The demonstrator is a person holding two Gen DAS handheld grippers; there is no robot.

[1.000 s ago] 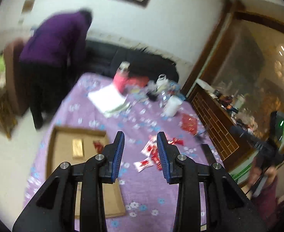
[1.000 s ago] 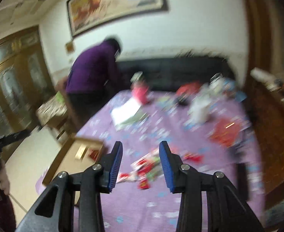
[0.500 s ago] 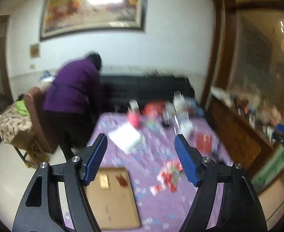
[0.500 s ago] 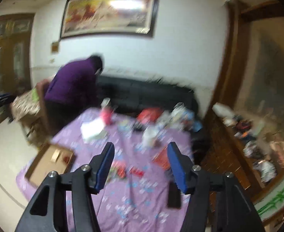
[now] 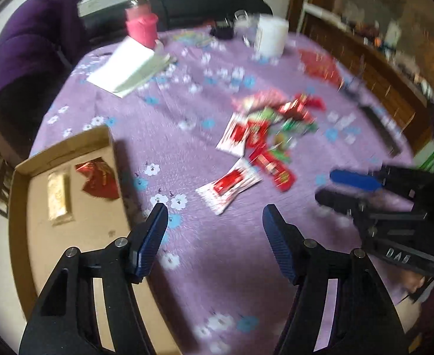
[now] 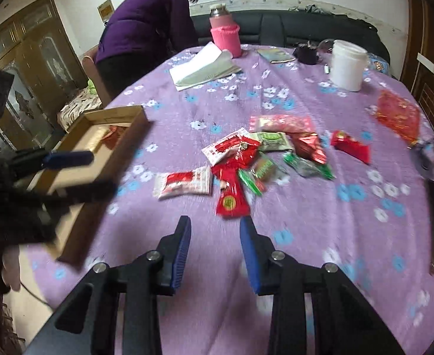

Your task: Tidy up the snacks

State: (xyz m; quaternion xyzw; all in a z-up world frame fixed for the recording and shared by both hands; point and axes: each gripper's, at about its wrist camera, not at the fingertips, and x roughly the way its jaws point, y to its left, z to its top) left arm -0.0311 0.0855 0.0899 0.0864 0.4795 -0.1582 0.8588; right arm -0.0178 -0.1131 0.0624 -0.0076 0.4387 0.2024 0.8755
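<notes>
On the table, two snacks lay in my box; the pile waited, both claws open, empty.

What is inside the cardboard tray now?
The cardboard tray holds a gold packet and a red foil packet. The left gripper covers part of its near floor.

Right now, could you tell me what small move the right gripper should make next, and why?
Probably ease the right gripper forward and down onto the long red packet just ahead. Its jaws are open and empty, the snack pile lies loose on the purple cloth, and the cardboard tray holds only two items.
</notes>
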